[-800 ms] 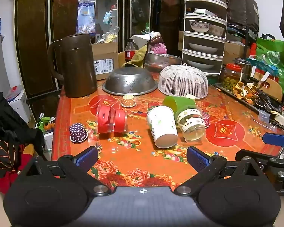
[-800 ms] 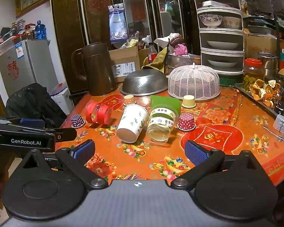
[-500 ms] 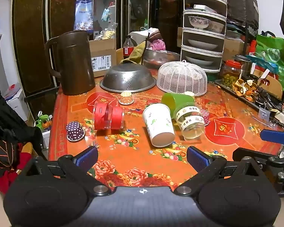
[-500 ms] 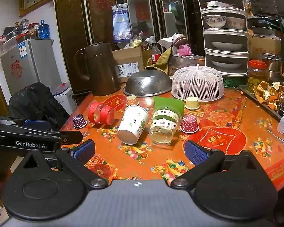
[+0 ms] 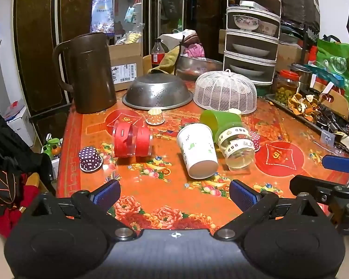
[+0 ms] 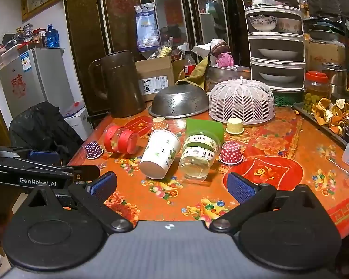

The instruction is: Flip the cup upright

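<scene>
Two hand-held grippers hover at the near edge of the desk (image 5: 165, 200), both spread wide and holding nothing. Sweeping from the left: the left hand-held gripper (image 5: 174, 193) has its blue pads (image 5: 105, 191) well apart, over the flowered orange cloth. A purple dotted cupcake liner (image 5: 90, 158) sits mouth-down near the left edge. Just right of it lies a red jar (image 5: 131, 140) on its side, and behind that stands a tall brown pitcher (image 5: 90, 72), upright at the back left. A small orange paper liner (image 5: 155, 117) sits in front of an upturned steel colander (image 5: 157, 94).

Centre now — the white paper cup (image 5: 197, 150), printed with green leaves, lies on its side, its flat base toward the camera and its mouth pointing away. Touching it on the right is a clear jar (image 5: 237, 145) with a green lid, also toppled. From the right wrist view the same cup (image 6: 160, 153) rests against that jar (image 6: 199, 154), with a red dotted liner (image 6: 231, 152) just beside the jar and a cream one (image 6: 235, 125) behind, near the white mesh food cover (image 6: 242, 102).

Right hand-held gripper (image 6: 172, 184) — likewise gaping, pads (image 6: 240, 189) clear of the cup, which lies ahead between the two fingers.
</scene>
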### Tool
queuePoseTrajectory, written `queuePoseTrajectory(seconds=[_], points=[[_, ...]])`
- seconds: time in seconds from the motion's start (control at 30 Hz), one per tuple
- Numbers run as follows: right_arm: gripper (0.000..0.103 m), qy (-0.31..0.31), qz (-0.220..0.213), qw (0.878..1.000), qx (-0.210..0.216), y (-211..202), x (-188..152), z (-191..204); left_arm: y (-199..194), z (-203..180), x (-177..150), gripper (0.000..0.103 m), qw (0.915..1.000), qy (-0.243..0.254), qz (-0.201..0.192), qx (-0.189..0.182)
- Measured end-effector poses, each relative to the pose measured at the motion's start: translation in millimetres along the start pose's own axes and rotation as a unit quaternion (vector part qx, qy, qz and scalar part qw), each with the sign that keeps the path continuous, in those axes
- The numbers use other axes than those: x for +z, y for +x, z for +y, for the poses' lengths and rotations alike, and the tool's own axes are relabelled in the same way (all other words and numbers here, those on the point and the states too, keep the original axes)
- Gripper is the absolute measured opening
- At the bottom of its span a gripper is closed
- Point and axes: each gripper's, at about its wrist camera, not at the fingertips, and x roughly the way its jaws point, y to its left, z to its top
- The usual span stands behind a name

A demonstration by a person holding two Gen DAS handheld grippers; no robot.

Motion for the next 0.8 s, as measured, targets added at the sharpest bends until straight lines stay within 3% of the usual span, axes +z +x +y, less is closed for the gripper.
queuePoseTrajectory(seconds=[0.8], points=[[0.102,-0.001,0.003,1.0,-0.003,0.1,0.4,-2.2,-0.4,-2.6,-1.3,0.101,1.0,0.003,0.002,-0.001]])
